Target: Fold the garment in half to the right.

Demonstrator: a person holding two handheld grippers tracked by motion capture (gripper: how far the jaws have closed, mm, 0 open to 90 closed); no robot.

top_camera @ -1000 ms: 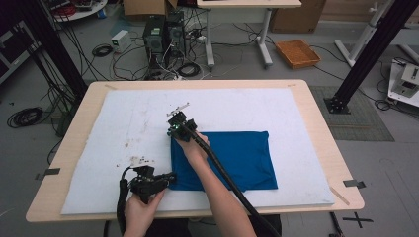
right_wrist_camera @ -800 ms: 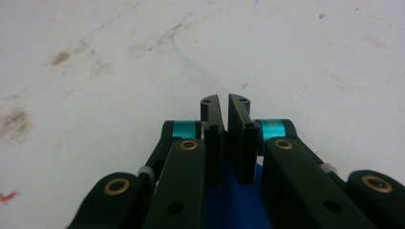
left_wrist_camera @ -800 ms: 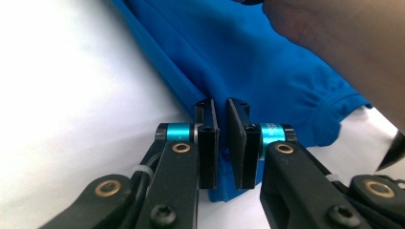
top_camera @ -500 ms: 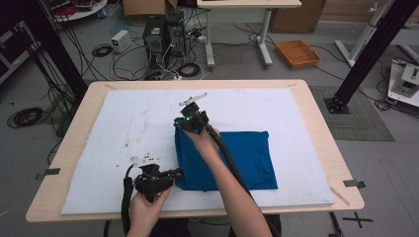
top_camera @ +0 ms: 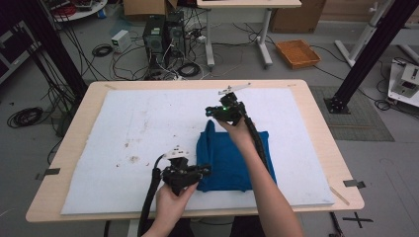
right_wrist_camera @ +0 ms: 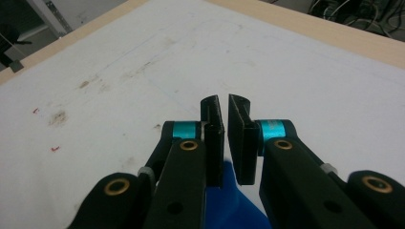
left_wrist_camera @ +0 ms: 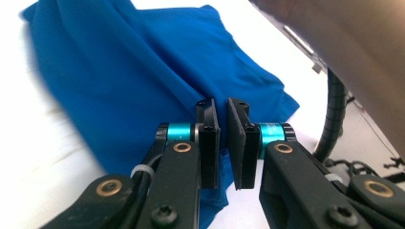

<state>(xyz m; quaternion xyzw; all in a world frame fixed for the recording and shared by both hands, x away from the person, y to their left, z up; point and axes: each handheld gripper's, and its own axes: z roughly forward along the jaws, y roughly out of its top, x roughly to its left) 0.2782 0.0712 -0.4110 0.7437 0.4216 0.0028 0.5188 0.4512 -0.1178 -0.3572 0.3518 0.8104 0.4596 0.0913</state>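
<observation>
Blue fabric cloth point(top_camera: 232, 158), folded and soft, lying on the white padded mat point(top_camera: 148, 128) that covers the light wooden surface point(top_camera: 316, 133), at about 5 o'clock from the middle of the mat, near the front edge. Far left corner of the cloth lifted up in a peak toward 12 o'clock; rest of it flat, with some folds.

Left hand-held gripper point(top_camera: 203, 171) at the near left corner of the cloth, around 7 o'clock of the cloth, carried by the left hand point(top_camera: 170, 200). In the left gripper view, left hand-held gripper point(left_wrist_camera: 223, 138) with jaws narrow, nearly together, and blue fabric pinched between the pads, cloth spreading away toward 11 o'clock.

Right hand-held gripper point(top_camera: 211, 112) at the far left corner of the cloth, around 11 o'clock of the cloth, carried by the right hand point(top_camera: 239, 131), raised above the mat. In the right gripper view, right hand-held gripper point(right_wrist_camera: 225, 138) also with jaws narrow, a fold of blue fabric hanging under the pads at 6 o'clock, stained white mat beyond.

Black cables trailing from both grippers toward the front edge of the surface, at 6 o'clock.

Orange tray point(top_camera: 298, 53) on the floor behind the surface, toward 1 o'clock, well apart.
</observation>
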